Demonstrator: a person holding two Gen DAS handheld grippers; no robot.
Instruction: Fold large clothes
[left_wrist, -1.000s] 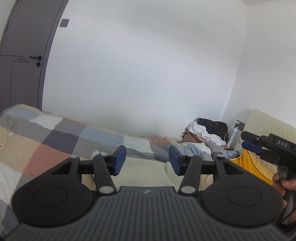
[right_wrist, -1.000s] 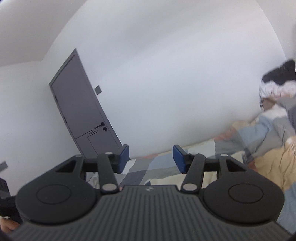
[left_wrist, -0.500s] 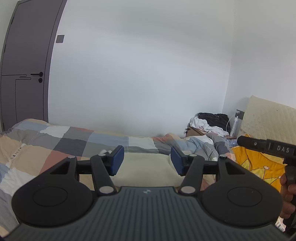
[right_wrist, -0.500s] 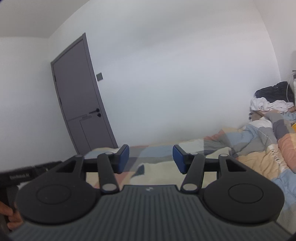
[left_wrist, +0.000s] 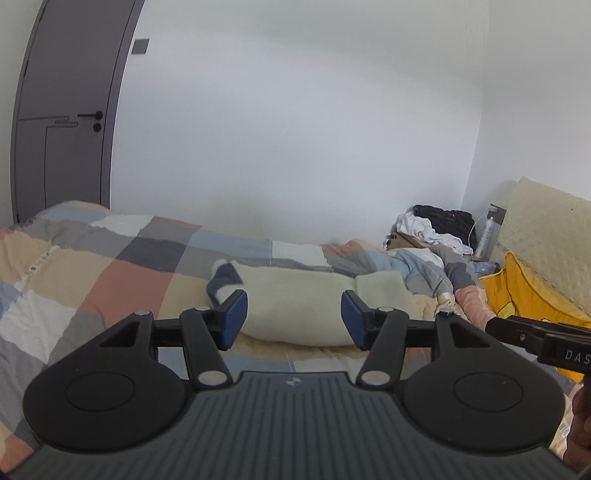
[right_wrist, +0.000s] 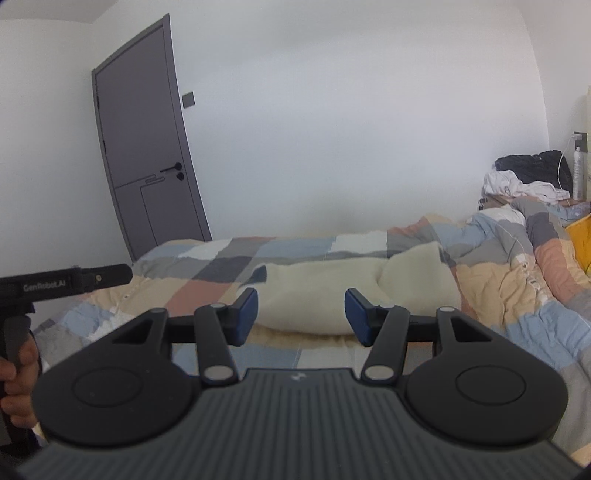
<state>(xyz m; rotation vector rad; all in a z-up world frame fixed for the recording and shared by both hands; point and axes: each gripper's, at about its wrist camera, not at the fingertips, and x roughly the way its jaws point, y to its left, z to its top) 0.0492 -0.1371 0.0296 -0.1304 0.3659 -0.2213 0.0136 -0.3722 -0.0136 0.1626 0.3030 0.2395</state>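
Left hand-held gripper (left_wrist: 293, 319): spread wide, empty, above the near edge of the cream fleece garment (left_wrist: 303, 299).
Right hand-held gripper (right_wrist: 301, 315): wide, empty, likewise short of the garment.
Garment: bunched on the patchwork quilt (right_wrist: 517, 280).
Risk: thick pile likely slips; pads may pinch quilt beneath.

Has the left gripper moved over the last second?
Yes. The left gripper has tipped down toward the bed: the cream fleece garment, barely visible before, now sits between its open fingers.
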